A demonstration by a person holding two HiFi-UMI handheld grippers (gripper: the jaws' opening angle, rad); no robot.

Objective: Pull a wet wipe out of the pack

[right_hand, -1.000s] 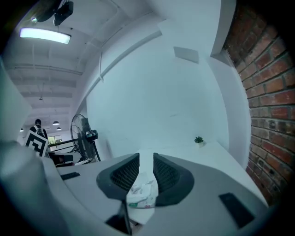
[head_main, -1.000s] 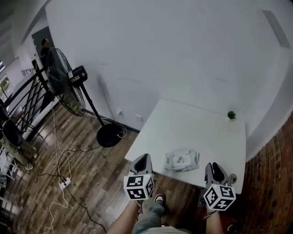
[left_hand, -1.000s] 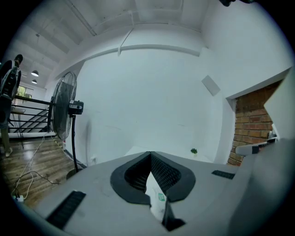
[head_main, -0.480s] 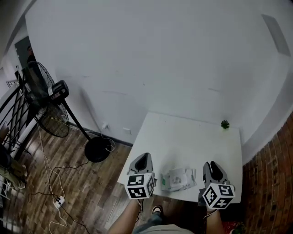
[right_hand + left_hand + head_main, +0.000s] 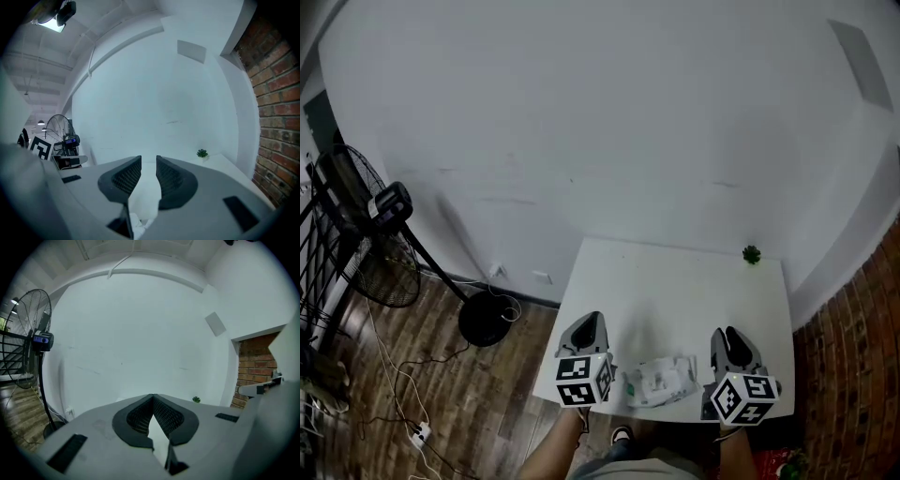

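wipe pack on table front edge, between grippers. left gripper tips pressed together, empty; right gripper slightly spread, empty. best: left pins pack, right nips wipe at opening, lifts straight.

The head camera is looking steeply down from high above the white table, while the cameras on the left gripper and right gripper are riding low at its near edge, facing across it toward the wall, all three sharing the plant and fan.
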